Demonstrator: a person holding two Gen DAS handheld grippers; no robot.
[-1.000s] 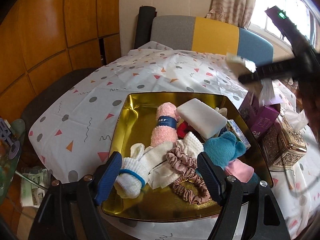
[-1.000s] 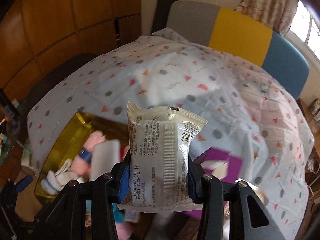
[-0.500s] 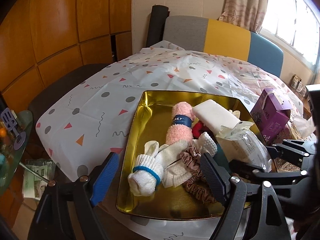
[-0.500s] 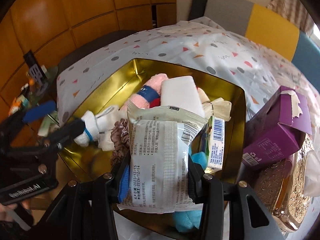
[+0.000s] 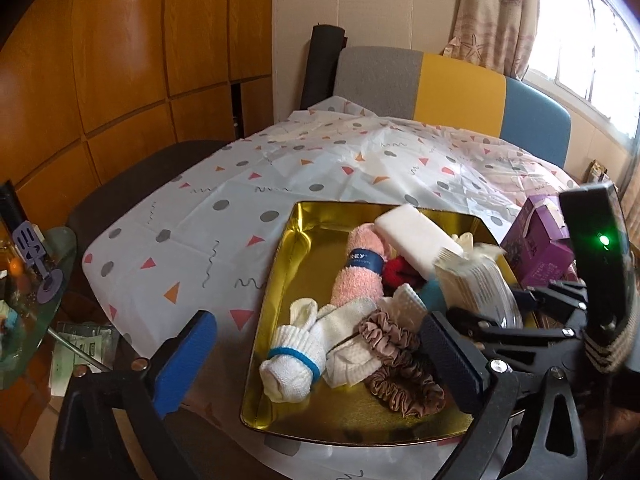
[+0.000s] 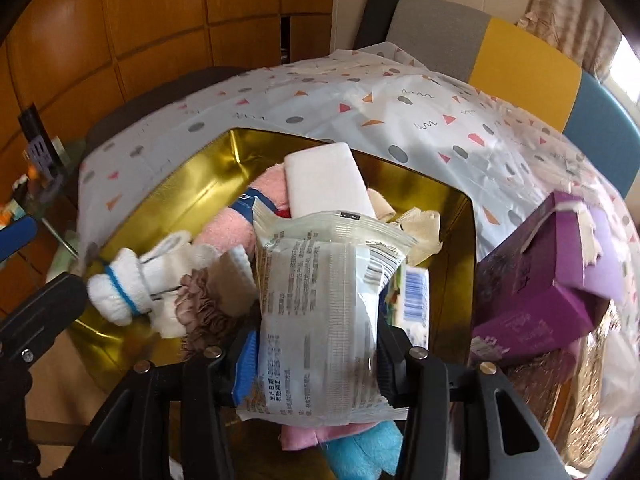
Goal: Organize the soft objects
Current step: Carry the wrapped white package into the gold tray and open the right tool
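Pinching a sealed plastic packet (image 6: 320, 300) by its lower half, the right gripper (image 6: 316, 356) hangs over the near right part of the gold tray (image 6: 168, 208); its jaws are easing apart, though the pads still touch the packet's sides. The print on the wrapper is too smeared to read, and the packet hides much of what lies under it: only corners of a pink cloth (image 6: 304, 436) and a blue fluffy item (image 6: 360, 452) poke out below. The left gripper (image 5: 320, 364) stands with its jaws opening wide and nothing between the pads, low over the tray's near edge, where a rolled white sock with a blue band (image 5: 292, 364) and a brown scrunchie (image 5: 396, 364) lie. Its right finger partly covers the right gripper's black frame, which cuts off the tray's right side. Farther in the tray lie a rolled pink towel with a dark band (image 5: 360, 272), a white block (image 5: 416, 232) leaning on it, and something red (image 5: 400, 272) half buried. A purple carton (image 6: 552, 280) stands just beside the tray. All sit on a table under a white cloth with triangles and dots (image 5: 240, 216); behind are a grey, yellow and blue chair back (image 5: 452, 92), wooden wall panels (image 5: 120, 60) and a curtained window (image 5: 496, 12).
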